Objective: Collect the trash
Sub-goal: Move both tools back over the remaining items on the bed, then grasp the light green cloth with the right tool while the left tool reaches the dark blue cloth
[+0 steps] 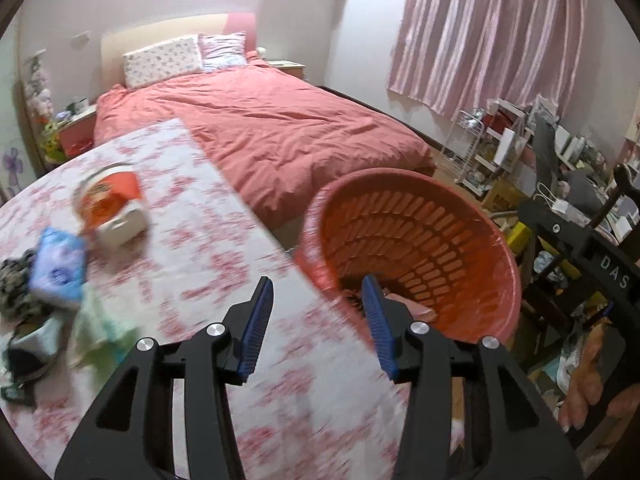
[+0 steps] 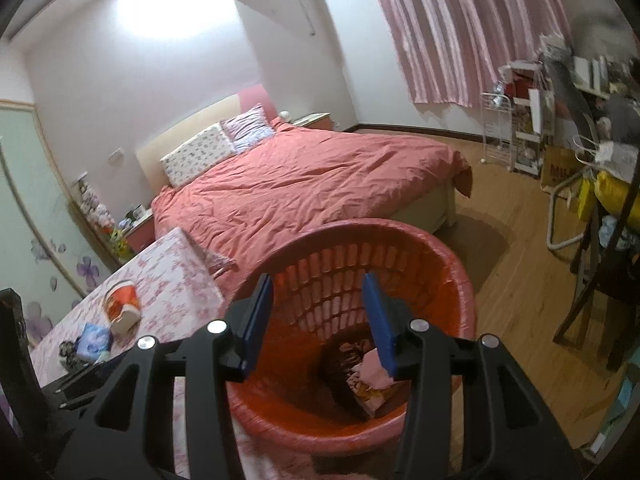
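Note:
A red slotted basket (image 1: 420,240) stands by the table's edge. It holds pink and dark scraps of trash (image 2: 362,376) at its bottom. My left gripper (image 1: 317,280) hovers over the table edge beside the basket, open, nothing between its blue pads. My right gripper (image 2: 317,278) hangs over the basket (image 2: 360,228) mouth, open and empty too. Left on the floral tablecloth (image 1: 200,208) lie an orange-and-white packet (image 1: 114,208), a blue packet (image 1: 58,268), a pale green wad (image 1: 100,328) and a dark patterned scrap (image 1: 12,284). The orange packet (image 2: 122,304) and blue packet (image 2: 94,340) also show in the right wrist view.
A bed with a pink quilt (image 1: 272,128) lies beyond the table. Cluttered shelves and a white cart (image 1: 492,148) line the right wall under pink curtains. A dark chair (image 2: 592,292) stands on the wooden floor at right. A person's hand (image 1: 588,380) shows at lower right.

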Demonstrator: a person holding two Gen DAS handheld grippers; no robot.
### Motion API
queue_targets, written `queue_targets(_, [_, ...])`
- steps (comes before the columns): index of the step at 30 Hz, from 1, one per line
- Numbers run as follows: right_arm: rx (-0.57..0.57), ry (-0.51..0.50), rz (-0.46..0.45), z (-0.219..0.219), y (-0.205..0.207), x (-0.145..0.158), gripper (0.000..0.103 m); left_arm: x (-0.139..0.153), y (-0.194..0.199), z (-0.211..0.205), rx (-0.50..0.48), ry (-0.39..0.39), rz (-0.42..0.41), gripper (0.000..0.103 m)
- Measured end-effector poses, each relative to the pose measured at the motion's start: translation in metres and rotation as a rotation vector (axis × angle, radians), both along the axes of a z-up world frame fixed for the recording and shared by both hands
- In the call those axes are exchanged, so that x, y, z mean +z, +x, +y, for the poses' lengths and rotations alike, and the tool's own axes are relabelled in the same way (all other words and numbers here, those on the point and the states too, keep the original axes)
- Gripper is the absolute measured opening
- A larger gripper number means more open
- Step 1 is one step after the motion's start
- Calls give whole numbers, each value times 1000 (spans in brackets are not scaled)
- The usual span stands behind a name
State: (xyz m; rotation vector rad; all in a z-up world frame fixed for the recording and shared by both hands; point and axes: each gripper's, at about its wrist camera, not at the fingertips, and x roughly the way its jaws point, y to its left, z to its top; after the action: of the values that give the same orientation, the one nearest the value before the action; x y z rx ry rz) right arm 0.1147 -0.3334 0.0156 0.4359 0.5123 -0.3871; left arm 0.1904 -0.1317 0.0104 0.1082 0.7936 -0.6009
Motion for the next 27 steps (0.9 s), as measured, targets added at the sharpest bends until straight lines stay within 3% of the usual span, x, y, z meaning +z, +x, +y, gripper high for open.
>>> queue_targets(9, [202,-33,38,85,25,9,46,8,-3,86,157,-16,-25,48])
queue_targets(15, [345,-47,83,153,50,1,46,5,4,163,315,-13,-39,56])
queue_targets(19, [403,-62,120,190,69,-7,53,-1,10,214,427,-13,-31,58])
queue_targets(27, [494,-90,188,245,105,-26,54,-13,5,274,537,-6,-34,63])
